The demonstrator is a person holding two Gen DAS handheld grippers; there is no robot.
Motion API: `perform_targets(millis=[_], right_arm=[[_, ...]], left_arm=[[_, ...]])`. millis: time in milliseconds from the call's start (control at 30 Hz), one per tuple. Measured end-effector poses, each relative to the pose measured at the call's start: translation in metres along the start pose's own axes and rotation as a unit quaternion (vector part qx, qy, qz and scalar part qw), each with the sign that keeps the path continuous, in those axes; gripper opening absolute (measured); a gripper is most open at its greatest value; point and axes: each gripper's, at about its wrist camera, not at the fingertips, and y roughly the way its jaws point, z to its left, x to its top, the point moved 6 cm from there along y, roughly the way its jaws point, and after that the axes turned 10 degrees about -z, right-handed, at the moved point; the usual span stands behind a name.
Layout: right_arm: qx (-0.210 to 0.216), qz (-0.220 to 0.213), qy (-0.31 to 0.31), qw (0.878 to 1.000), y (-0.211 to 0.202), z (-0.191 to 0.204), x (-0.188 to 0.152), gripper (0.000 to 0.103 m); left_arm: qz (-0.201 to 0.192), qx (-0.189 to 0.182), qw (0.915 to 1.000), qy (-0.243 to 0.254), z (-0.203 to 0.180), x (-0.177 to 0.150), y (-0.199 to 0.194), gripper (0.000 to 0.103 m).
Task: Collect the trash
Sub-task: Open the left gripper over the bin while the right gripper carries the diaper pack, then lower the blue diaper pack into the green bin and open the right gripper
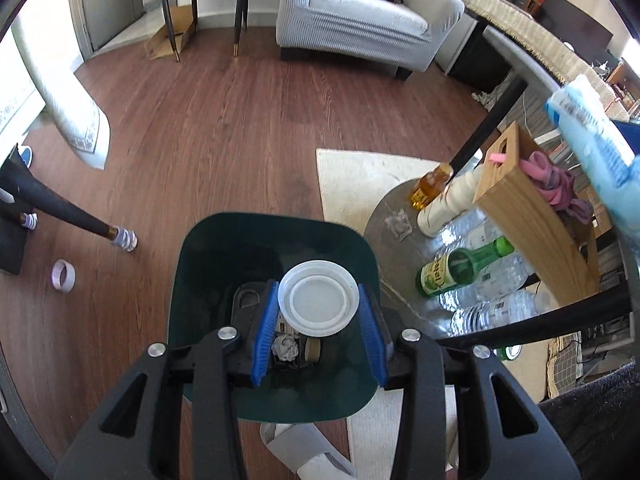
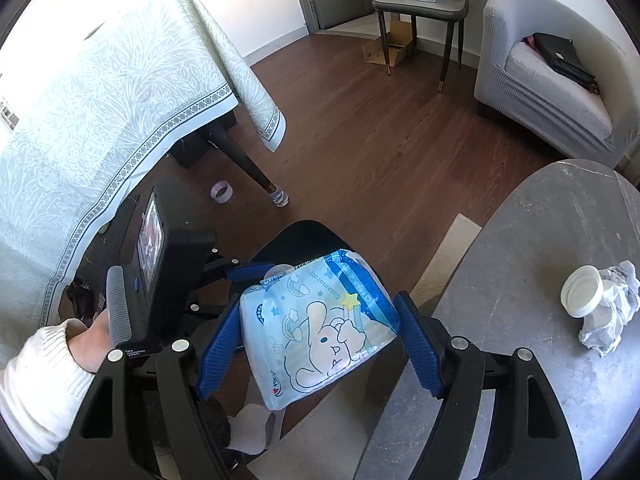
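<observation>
In the left wrist view my left gripper [image 1: 319, 300] is shut on a white plastic lid [image 1: 318, 298] and holds it over the open dark green trash bin [image 1: 200, 276]; crumpled paper [image 1: 285, 347] lies inside. In the right wrist view my right gripper [image 2: 320, 320] is shut on a blue-and-white tissue pack [image 2: 316, 320] with a cartoon print, above the bin [image 2: 296, 236]. The pack also shows at the right of the left wrist view [image 1: 592, 136]. A white jar [image 2: 584, 290] and crumpled paper [image 2: 612, 320] lie on the grey round table [image 2: 540, 240].
The table's lower shelf holds a green glass bottle [image 1: 464, 268], clear plastic bottles [image 1: 496, 308], an amber bottle [image 1: 430, 186] and a wooden box [image 1: 532, 208]. A tape roll [image 1: 64, 276] lies on the wood floor. A clothed table [image 2: 100, 100] and armchair [image 2: 552, 80] stand nearby.
</observation>
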Motion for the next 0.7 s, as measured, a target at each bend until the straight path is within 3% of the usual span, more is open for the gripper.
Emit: perform_targets(millis=[67, 267, 400, 700], right_arm=[[0.0, 0.001, 0.001, 1.0, 0.005, 0.002, 0.003, 0.076], [-0.004, 0.007, 0.004, 1.0, 0.021, 0.003, 0.007, 0.076], [-0.006, 0.01, 0.002, 1.0, 0.03, 0.009, 0.009, 0.076], [-0.03, 0.02, -0.015, 0.999, 0.052, 0.021, 0.006, 0.076]], left_arm=[[0.005, -0.006, 1.0, 0.001, 0.001, -0.003, 0.003, 0.049], [0.006, 0.013, 0.9999, 0.002, 0.014, -0.004, 0.004, 0.05], [-0.012, 0.021, 0.9997, -0.01, 0.027, 0.003, -0.009, 0.043], [-0.102, 0.008, 0.9933, -0.053, 0.055, 0.033, -0.071, 0.026]])
